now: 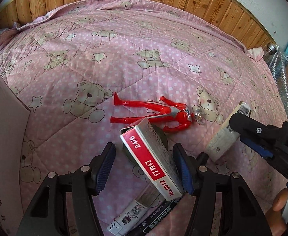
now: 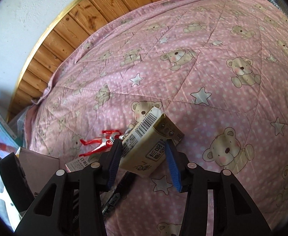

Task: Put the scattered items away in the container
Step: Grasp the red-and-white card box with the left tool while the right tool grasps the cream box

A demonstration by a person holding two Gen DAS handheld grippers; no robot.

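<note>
Left gripper (image 1: 144, 167) spread wide, right pad (image 1: 184, 169) touching a red-and-white staple box (image 1: 153, 161) tilted on the pink quilt (image 1: 124, 49), left pad clear; pen and tube just beneath, near edge. Right gripper (image 2: 144, 164) clamped on a beige carton (image 2: 149, 145), lifted off the quilt. Farther out: red figure (image 1: 153, 112) lying flat; cardboard box (image 1: 0, 118) at far left.

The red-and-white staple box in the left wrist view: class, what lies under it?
Under the staple box a dark round object shows at its edges, mostly covered. A black pen and a small white box emerge beneath its near end; the rest is hidden.
</note>
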